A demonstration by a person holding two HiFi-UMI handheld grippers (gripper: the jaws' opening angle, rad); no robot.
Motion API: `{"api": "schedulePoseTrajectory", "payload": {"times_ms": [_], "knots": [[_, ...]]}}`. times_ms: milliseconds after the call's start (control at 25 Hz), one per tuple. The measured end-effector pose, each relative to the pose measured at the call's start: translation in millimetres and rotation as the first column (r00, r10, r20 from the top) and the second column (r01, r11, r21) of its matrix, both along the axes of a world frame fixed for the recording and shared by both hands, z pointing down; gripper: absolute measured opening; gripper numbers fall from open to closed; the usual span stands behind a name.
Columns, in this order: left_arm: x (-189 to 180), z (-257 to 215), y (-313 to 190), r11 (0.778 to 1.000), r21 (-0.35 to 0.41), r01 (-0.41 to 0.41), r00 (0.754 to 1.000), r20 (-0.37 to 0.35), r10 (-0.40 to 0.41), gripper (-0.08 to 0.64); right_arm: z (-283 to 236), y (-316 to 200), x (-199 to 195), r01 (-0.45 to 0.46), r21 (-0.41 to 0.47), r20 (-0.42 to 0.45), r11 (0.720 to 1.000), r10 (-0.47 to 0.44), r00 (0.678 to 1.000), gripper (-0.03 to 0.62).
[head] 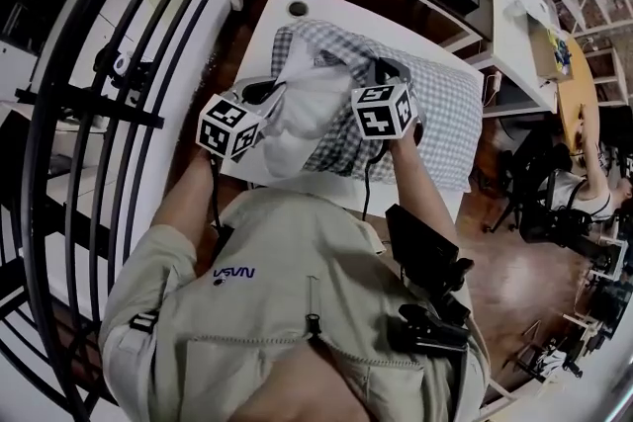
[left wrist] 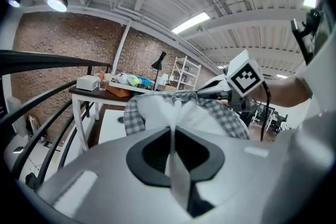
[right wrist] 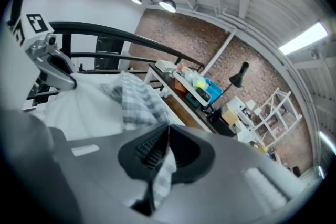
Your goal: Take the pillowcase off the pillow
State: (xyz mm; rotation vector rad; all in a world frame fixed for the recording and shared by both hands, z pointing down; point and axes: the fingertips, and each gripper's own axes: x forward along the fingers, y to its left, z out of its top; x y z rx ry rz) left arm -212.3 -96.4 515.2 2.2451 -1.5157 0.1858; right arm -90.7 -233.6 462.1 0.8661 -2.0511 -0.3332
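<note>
The checked pillowcase (head: 435,104) is laid across the white table (head: 331,193), with its long body stretched away to the right. At its near-left end the mouth is bunched open. There the white pillow (head: 302,119) is seen bulging out of it.

That open end is bracketed by both tools. The exposed pillow is flanked on the left by the left gripper (left wrist: 172,136) and on the right by the right gripper (right wrist: 165,136).

The left gripper's jaws are clamped together, with a thin fold of white fabric pinched between them. Just beyond the jaws that white fold is seen rising to a peak, with checked cloth on either side of it, so it is read as the pillow itself.

The right gripper's jaws are closed as well. A tuck of the checked pillowcase is trapped between the pads, and a loose end of it spills out on the near side. So the case's rim is held on the right and the white cloth on the left, and the two grips are set near each other across the bare pillow.

Each tool is caught in the other's view. The right gripper is seen just right of the raised cloth, and the left gripper at the far left above the white fabric.

Further out, a black railing (head: 89,114) is curved past the table's left side. A cluttered desk (left wrist: 100,93) is set at the far side, with a black lamp (left wrist: 159,60) beyond it.
</note>
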Motion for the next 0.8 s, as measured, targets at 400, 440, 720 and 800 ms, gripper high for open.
{"api": "schedulePoseTrajectory", "payload": {"times_ms": [400,440,720,800], "knots": [[-6.9,37.6,23.7,0.992,-0.076,0.105,0.994,-0.025,-0.107,0.041,57.7,-14.6,60.8,-0.069,-0.091,-0.035,0.993,0.066,0.997,0.011],[-4.8,35.9,22.3,0.993,-0.071,0.098,0.995,0.007,-0.098,0.055,55.8,-14.4,60.4,-0.063,-0.094,-0.028,0.994,0.061,0.998,0.012],[8.2,5.4,35.3,0.998,-0.053,-0.019,0.993,0.119,0.025,0.091,18.8,10.4,39.5,0.087,-0.202,0.12,0.975,-0.064,0.991,0.122],[11.2,2.0,40.5,0.996,-0.068,-0.064,0.99,0.119,0.072,0.086,8.5,22.1,26.3,0.172,-0.235,0.153,0.957,-0.139,0.978,0.166]]}}
